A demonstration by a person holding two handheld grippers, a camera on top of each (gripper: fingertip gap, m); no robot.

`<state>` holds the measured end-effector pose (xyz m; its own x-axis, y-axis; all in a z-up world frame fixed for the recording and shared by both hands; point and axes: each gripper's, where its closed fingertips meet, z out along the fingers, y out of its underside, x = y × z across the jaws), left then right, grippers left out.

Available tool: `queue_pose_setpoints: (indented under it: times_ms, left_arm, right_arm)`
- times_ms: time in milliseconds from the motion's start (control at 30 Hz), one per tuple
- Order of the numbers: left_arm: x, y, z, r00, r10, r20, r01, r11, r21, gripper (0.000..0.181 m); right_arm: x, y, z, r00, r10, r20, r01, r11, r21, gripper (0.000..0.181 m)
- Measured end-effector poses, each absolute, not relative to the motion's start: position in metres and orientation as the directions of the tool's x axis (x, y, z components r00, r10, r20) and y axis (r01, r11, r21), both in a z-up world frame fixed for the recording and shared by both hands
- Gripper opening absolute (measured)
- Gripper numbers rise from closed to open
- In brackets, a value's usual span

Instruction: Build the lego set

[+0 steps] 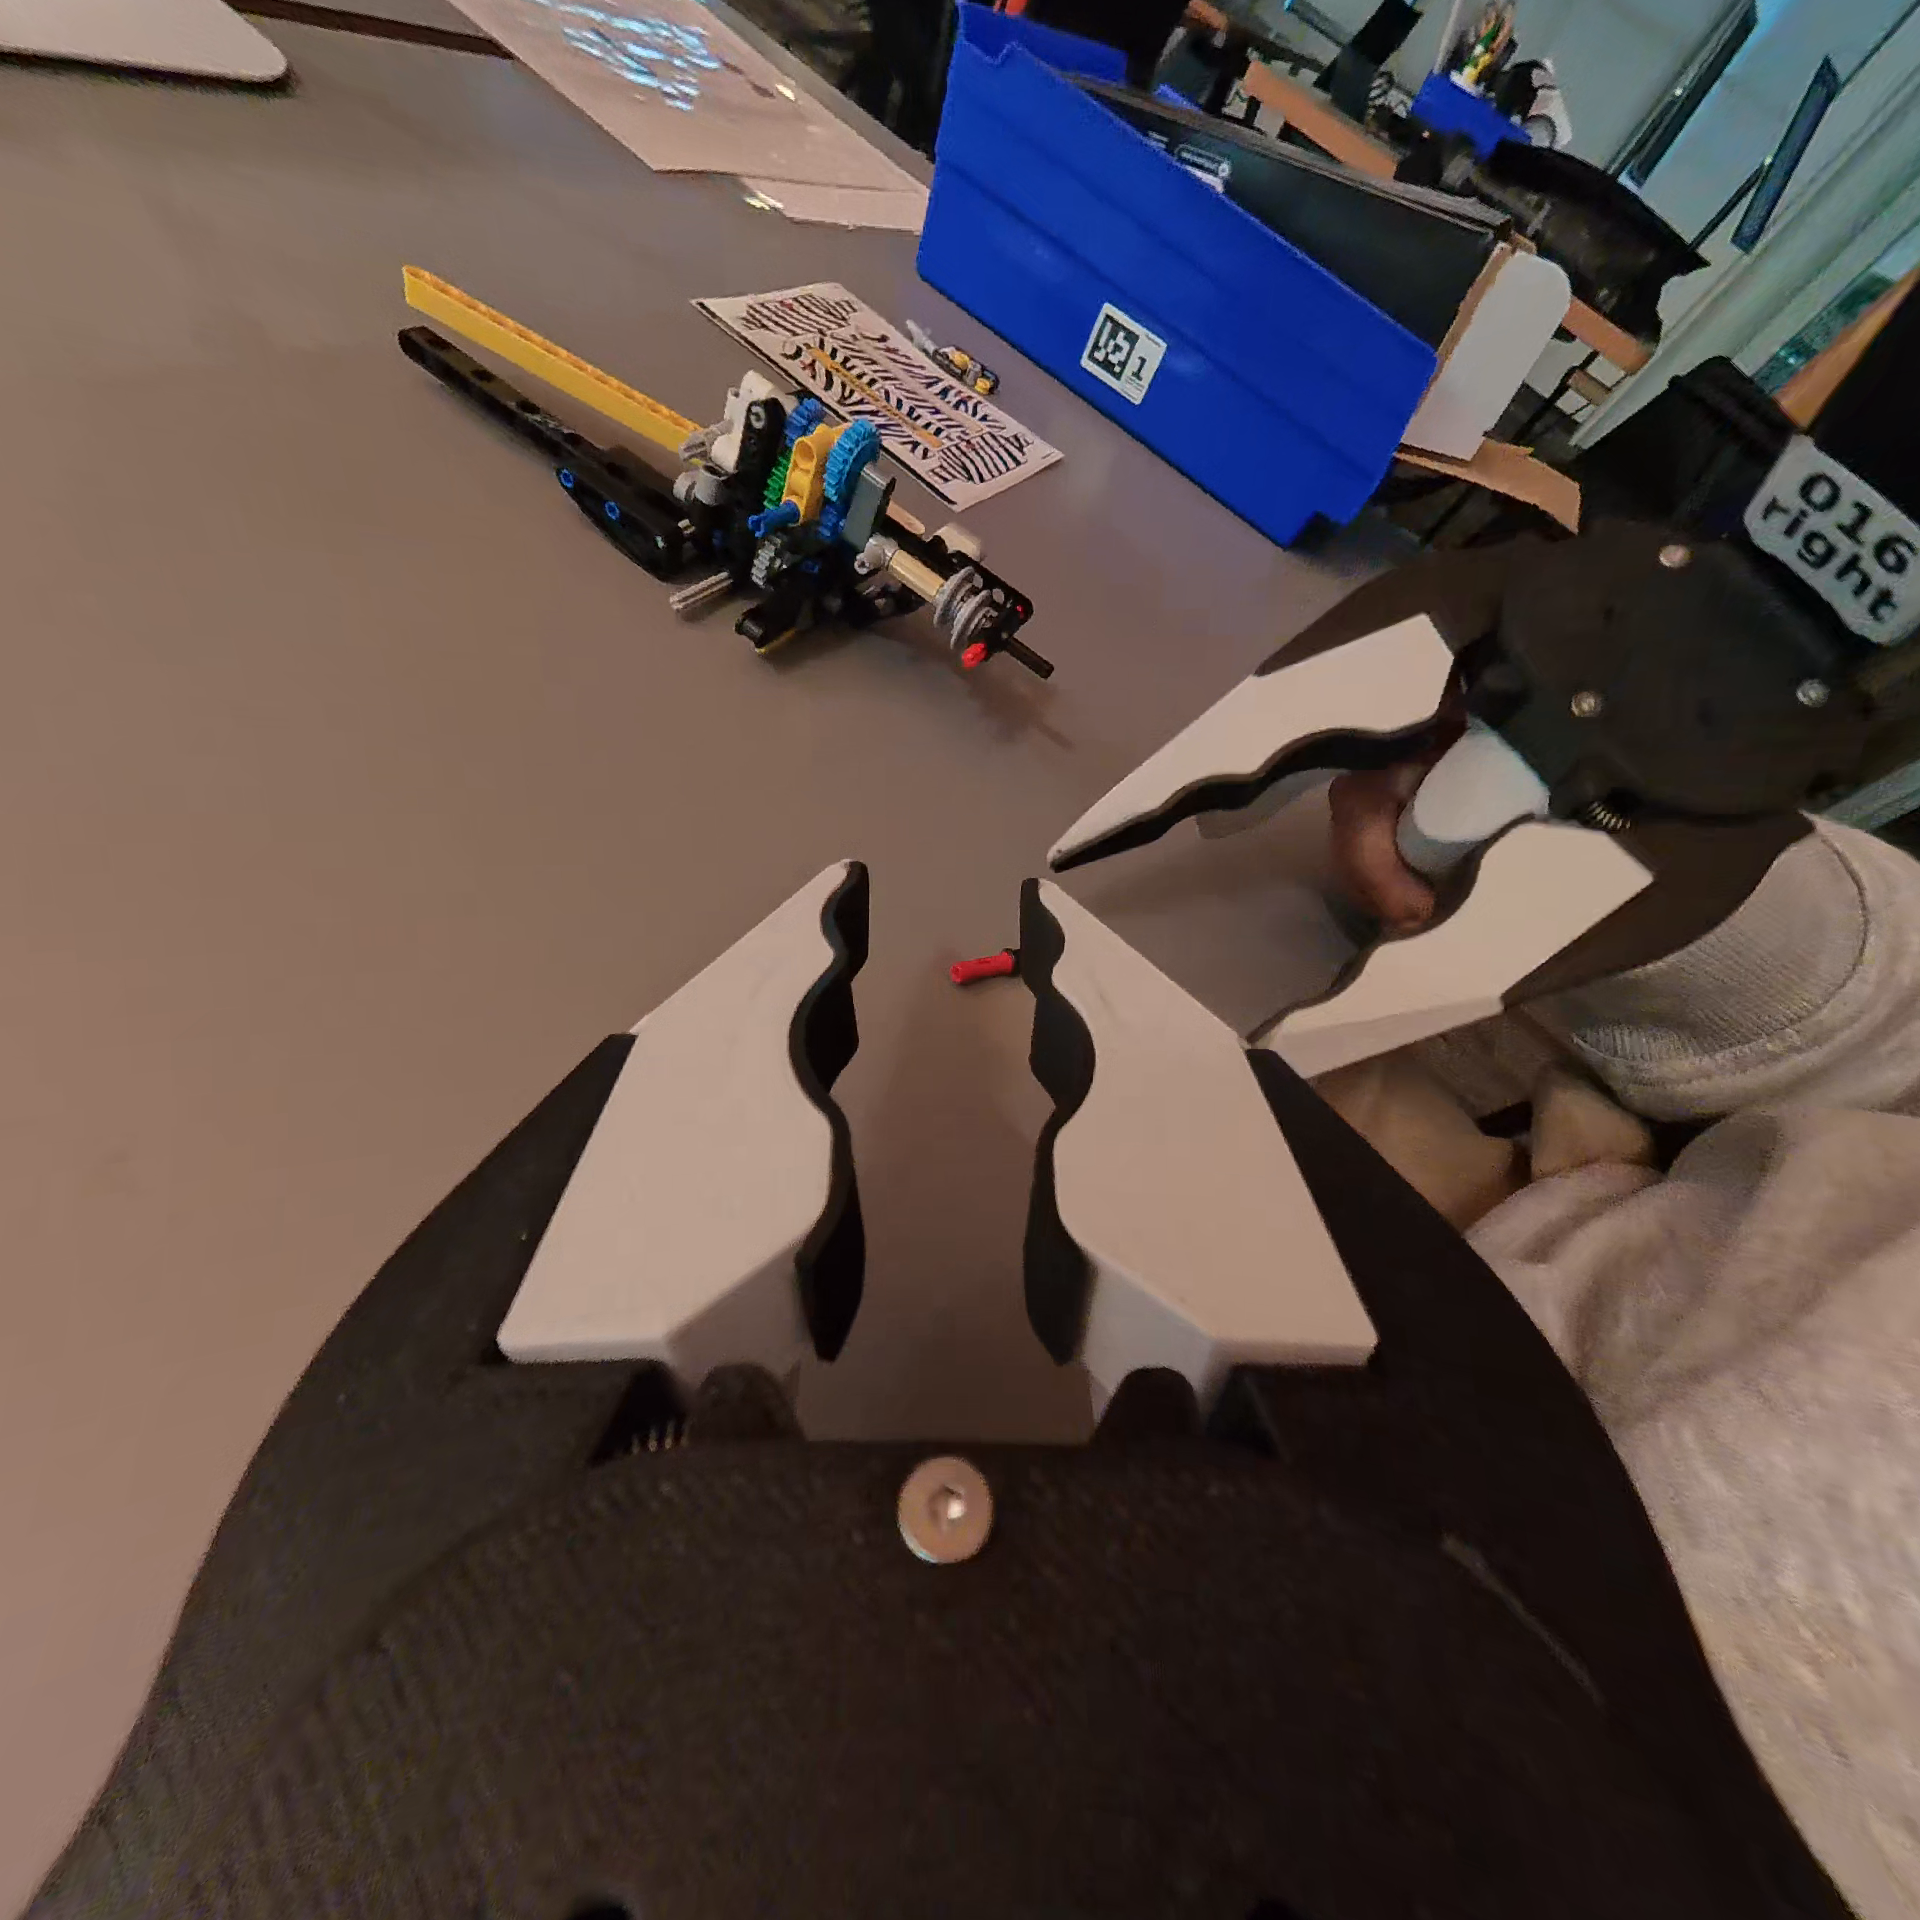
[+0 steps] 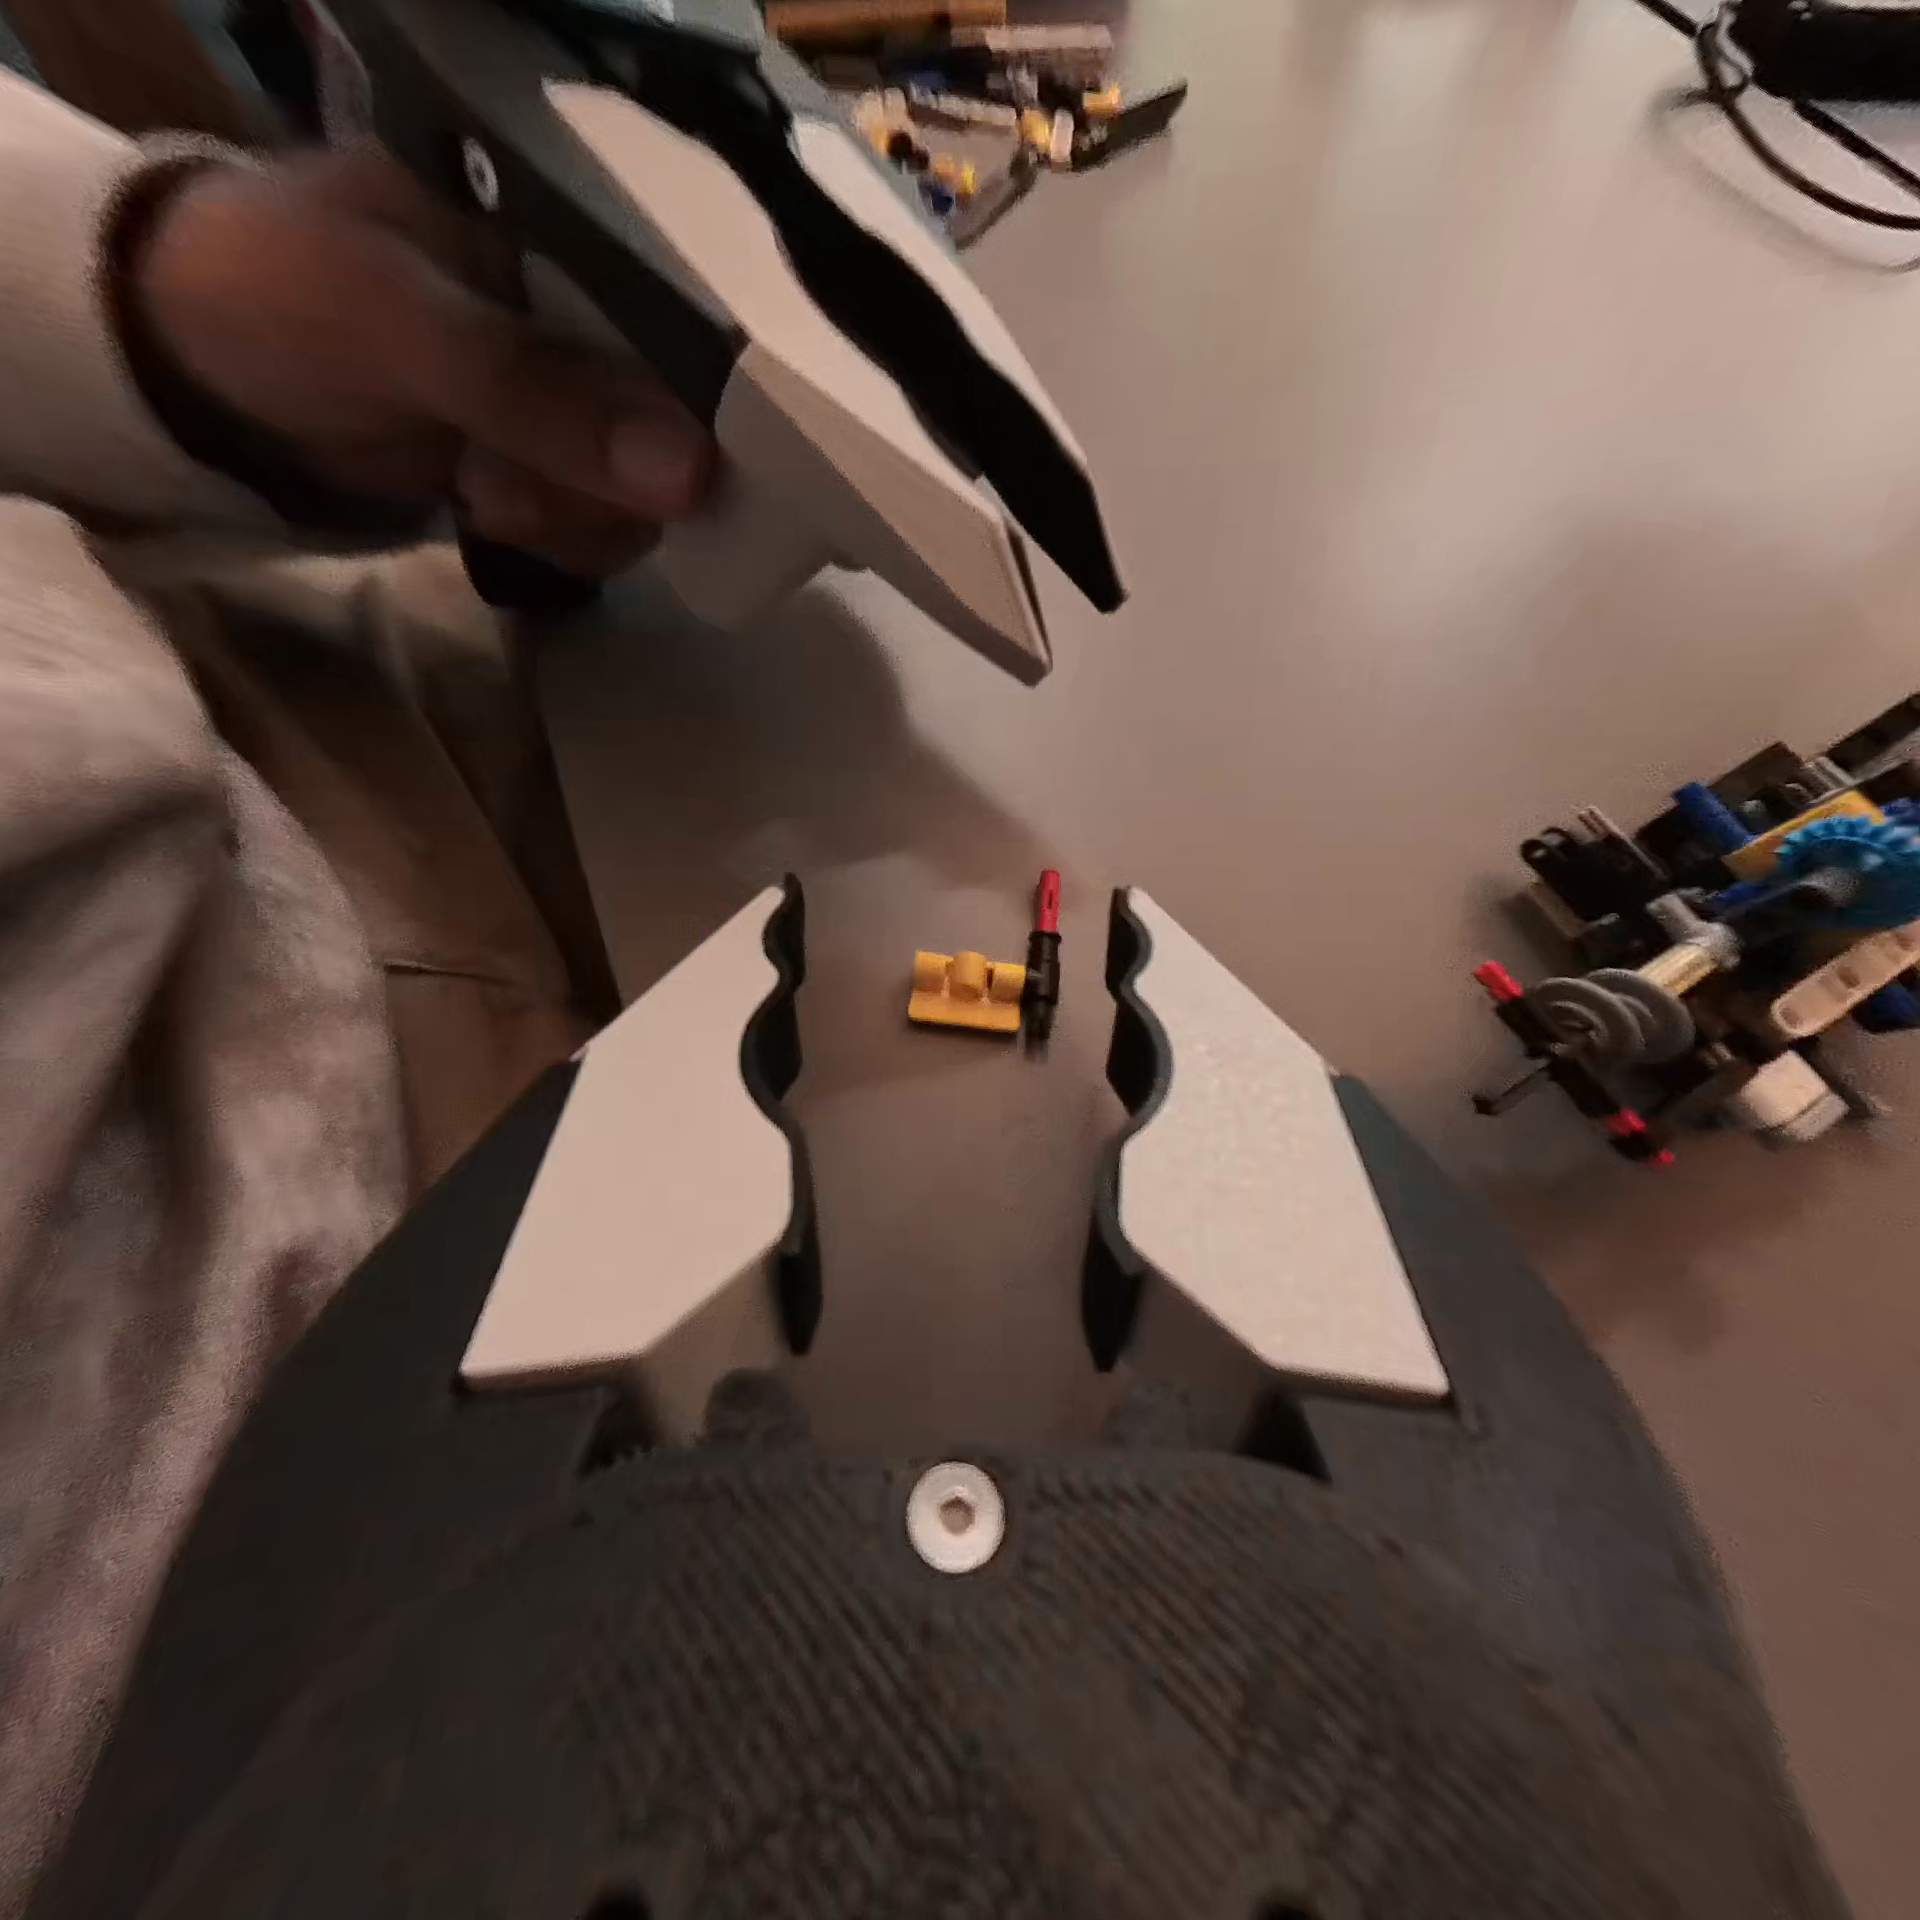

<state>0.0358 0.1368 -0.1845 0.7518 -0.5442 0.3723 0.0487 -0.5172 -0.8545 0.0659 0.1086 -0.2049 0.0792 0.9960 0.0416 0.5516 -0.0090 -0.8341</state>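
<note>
A small yellow piece (image 2: 966, 992) lies on the grey table, joined to a black-and-red pin (image 2: 1042, 956). Both sit between the tips of my right gripper (image 2: 954, 894), which is open and empty just above them. My left gripper (image 1: 943, 878) is open and empty. Only the pin's red end (image 1: 982, 968) shows between its fingers, and the yellow piece is hidden there. The left gripper (image 2: 1075, 634) hovers close beyond the pieces in the right wrist view. The part-built model (image 1: 790, 499), with yellow and black beams and blue gears, lies farther back and also shows in the right wrist view (image 2: 1714, 987).
A striped sticker sheet (image 1: 883, 390) lies behind the model. A blue bin (image 1: 1174, 312) stands at the table's far right edge, and paper sheets (image 1: 675, 73) lie at the back. Loose pieces (image 2: 987, 104) and cables (image 2: 1818, 156) lie at the far side. A grey-sleeved arm (image 1: 1714, 1403) is on the right. Spacing between my two grippers at the tips: around 5 cm.
</note>
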Motion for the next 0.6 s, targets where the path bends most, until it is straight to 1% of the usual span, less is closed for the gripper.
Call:
queue_pose_setpoints:
  times_ms: [133,367,500,600]
  left_arm:
    - [0.037,0.136,-0.184,0.761,-0.553,0.34,0.024,-0.499,-0.866,0.026]
    - [0.039,0.135,-0.183,0.766,-0.56,0.315,0.005,-0.485,-0.875,0.026]
    - [0.04,0.135,-0.185,0.76,-0.563,0.324,0.002,-0.497,-0.867,0.026]
    - [0.041,0.135,-0.187,0.756,-0.566,0.33,-0.005,-0.509,-0.861,0.026]
  right_arm:
    - [0.071,0.118,-0.216,0.121,0.977,0.177,0.634,0.061,-0.771,0.056]
    - [0.086,0.14,-0.226,0.193,0.957,0.219,0.683,0.029,-0.73,0.051]
    - [0.092,0.15,-0.227,0.243,0.954,0.174,0.669,-0.035,-0.742,0.048]
    - [0.088,0.144,-0.22,0.228,0.97,0.081,0.607,-0.077,-0.791,0.05]
